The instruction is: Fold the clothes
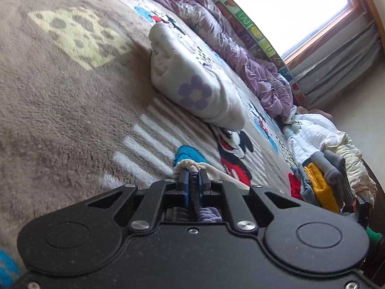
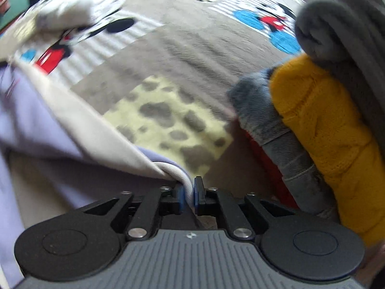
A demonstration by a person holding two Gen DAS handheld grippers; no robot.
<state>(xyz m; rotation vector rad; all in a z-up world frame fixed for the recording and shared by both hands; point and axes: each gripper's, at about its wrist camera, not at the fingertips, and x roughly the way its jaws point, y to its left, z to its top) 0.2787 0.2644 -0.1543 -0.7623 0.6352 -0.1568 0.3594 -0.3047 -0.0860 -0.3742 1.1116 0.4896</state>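
Observation:
My left gripper is shut on a bunched edge of a cream and lilac garment, low over the bed blanket. My right gripper is shut on another edge of the same garment, which hangs in a sheet to its left. A folded white garment with a purple flower lies on the blanket ahead of the left gripper, and shows blurred at the far left in the right wrist view.
A stack of folded clothes, grey, yellow and denim, stands close to the right of my right gripper. It also shows in the left wrist view. A purple quilt and white jacket lie along the far side.

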